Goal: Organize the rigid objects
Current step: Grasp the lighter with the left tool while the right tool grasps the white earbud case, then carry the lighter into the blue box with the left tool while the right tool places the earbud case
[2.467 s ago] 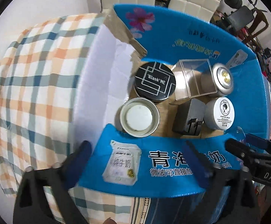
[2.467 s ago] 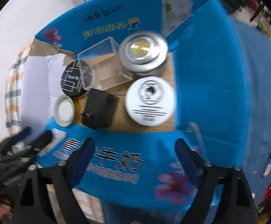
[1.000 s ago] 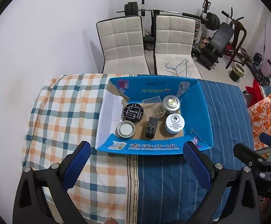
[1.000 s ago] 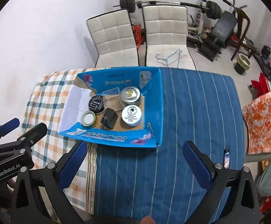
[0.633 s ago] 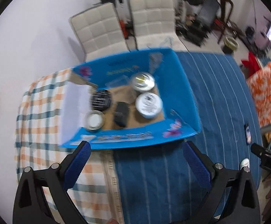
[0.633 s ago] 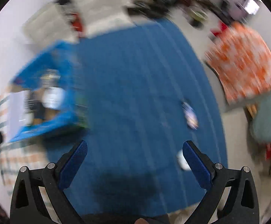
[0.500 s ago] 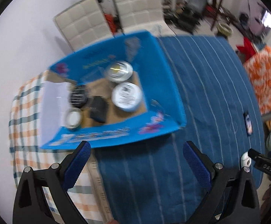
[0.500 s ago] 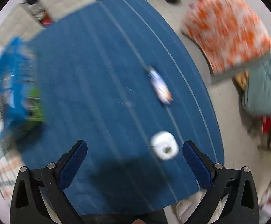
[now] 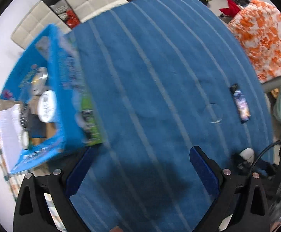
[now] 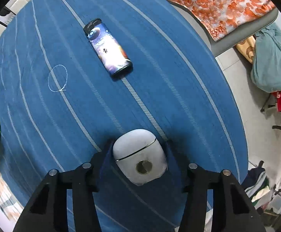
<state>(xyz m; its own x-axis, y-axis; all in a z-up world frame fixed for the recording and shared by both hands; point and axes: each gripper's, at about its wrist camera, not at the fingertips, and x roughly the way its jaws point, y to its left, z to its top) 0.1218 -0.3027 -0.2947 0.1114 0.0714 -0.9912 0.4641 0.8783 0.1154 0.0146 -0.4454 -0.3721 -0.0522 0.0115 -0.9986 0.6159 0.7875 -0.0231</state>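
Right tongs clamp a white case (lighter lies farther off); left tongs gape wide over the table.

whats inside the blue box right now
Blurred, but the blue box shows a white-lidded tin, a silver tin and something black. Its near wall hides the rest.

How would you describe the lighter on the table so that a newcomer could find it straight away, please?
Start at the blue striped tablecloth, on the bare side away from the blue cardboard box. The lighter lies flat just beyond the white earbud case held in the right tongs. It is the only long, slim item there, with a black cap and a purple space print.
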